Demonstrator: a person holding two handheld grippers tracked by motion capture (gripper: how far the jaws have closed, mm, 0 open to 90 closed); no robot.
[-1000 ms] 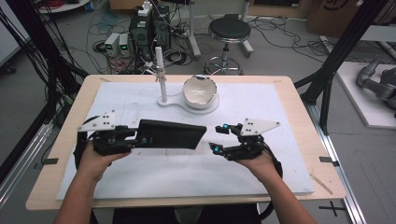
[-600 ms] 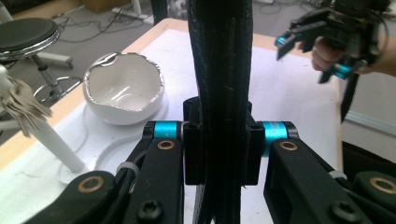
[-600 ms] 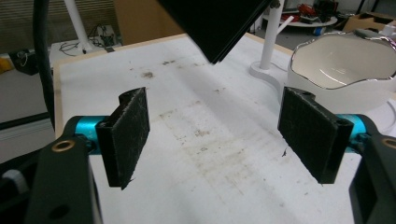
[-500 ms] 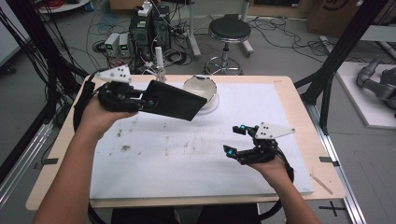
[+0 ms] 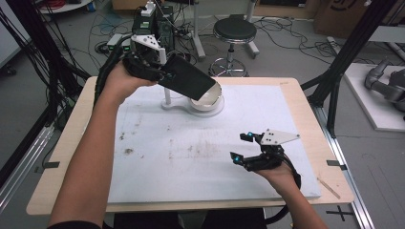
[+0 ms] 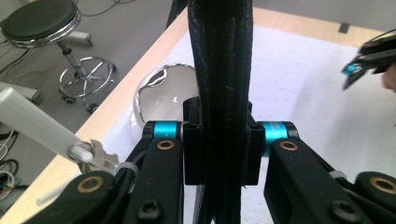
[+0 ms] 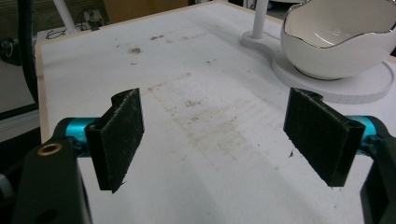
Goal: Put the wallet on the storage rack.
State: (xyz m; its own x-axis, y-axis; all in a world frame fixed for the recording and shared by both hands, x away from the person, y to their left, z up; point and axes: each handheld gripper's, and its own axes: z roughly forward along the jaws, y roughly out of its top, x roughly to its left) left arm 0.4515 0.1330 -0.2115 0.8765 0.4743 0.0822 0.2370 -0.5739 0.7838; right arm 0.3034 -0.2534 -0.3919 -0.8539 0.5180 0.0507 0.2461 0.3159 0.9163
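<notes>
My left gripper (image 5: 160, 71) is raised over the back left of the table and is shut on a flat black panel (image 5: 188, 78). The panel slopes down with its lower edge over a white bowl (image 5: 210, 98) with a jagged silver rim. In the left gripper view the panel (image 6: 219, 70) stands edge-on between the jaws, with the bowl (image 6: 163, 95) below it. My right gripper (image 5: 240, 147) hovers open above the front right of the mat, nothing between its pads (image 7: 119, 135). The bowl (image 7: 341, 42) lies ahead of it.
The bowl rests on a white base (image 5: 174, 104) with a thin upright post (image 5: 167, 95). A white mat (image 5: 191, 157) with dirt specks covers the wooden table. A stool (image 5: 232, 31) and cables stand on the floor behind.
My left gripper has lifted the black panel from the table's front to the back and tipped it over the bowl. My right gripper has drifted right and toward the front edge.
</notes>
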